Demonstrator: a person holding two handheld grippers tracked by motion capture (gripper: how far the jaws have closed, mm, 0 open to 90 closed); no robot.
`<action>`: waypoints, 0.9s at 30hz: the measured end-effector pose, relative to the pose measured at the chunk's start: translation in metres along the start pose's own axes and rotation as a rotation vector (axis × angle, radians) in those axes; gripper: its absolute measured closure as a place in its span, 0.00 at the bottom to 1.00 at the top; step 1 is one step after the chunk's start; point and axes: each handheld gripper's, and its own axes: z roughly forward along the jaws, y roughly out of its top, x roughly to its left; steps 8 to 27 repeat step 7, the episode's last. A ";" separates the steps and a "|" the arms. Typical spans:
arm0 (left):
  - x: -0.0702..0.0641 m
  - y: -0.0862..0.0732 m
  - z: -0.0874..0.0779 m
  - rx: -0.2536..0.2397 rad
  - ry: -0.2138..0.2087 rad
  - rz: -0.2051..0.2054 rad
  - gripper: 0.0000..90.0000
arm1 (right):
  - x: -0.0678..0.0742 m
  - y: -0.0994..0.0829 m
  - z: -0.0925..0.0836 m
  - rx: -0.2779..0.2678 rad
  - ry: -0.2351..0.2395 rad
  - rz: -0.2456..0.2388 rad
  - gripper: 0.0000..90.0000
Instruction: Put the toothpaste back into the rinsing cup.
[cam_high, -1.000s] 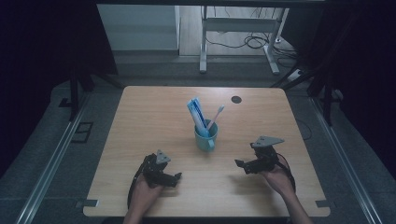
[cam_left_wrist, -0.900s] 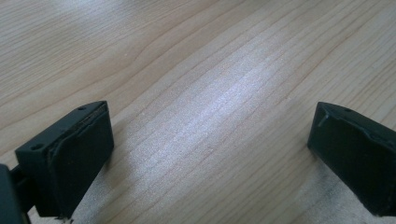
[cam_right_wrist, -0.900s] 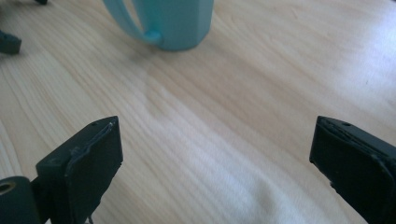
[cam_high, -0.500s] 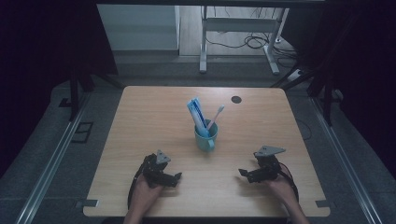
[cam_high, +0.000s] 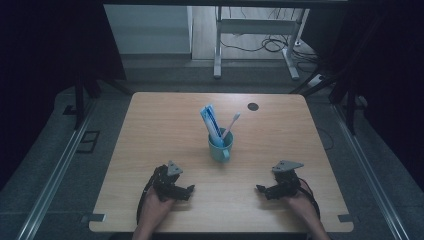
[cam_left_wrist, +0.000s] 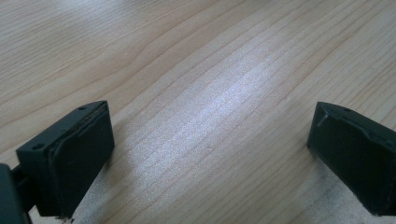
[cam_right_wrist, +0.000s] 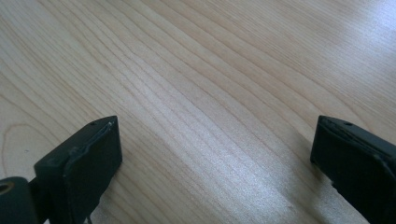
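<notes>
Surface: one light wooden surface (cam_high: 165, 130); a small dark round spot (cam_high: 253, 106) lies near its far edge, right of centre.
Cup: one teal cup (cam_high: 219, 149) stands upright at the middle of the surface, between the two grippers and farther out than both; nothing stands between it and either gripper.
Cup contents: one blue-and-white tube (cam_high: 209, 120) and one pale toothbrush (cam_high: 231, 123), both leaning out of the rim.
Left gripper: the left gripper (cam_high: 190, 188) rests at the near left, held in one hand (cam_high: 156, 207); jaws wide apart in the left gripper view, bare wood between them, holding nothing.
Right gripper: the right gripper (cam_high: 260, 189) rests at the near right, well apart from the cup; jaws wide apart in the right gripper view, empty.
Count: two grippers, one cup, one tube, one toothbrush.
</notes>
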 end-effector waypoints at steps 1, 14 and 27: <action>0.000 0.000 0.000 0.000 0.000 0.000 0.01 | 0.000 0.000 0.000 0.000 0.000 0.000 0.02; 0.000 0.000 0.000 0.001 -0.001 0.000 0.01 | 0.001 0.000 0.000 0.001 -0.005 0.002 0.02; 0.000 0.000 0.000 0.001 -0.001 0.000 0.01 | 0.001 0.000 0.000 0.001 -0.005 0.002 0.02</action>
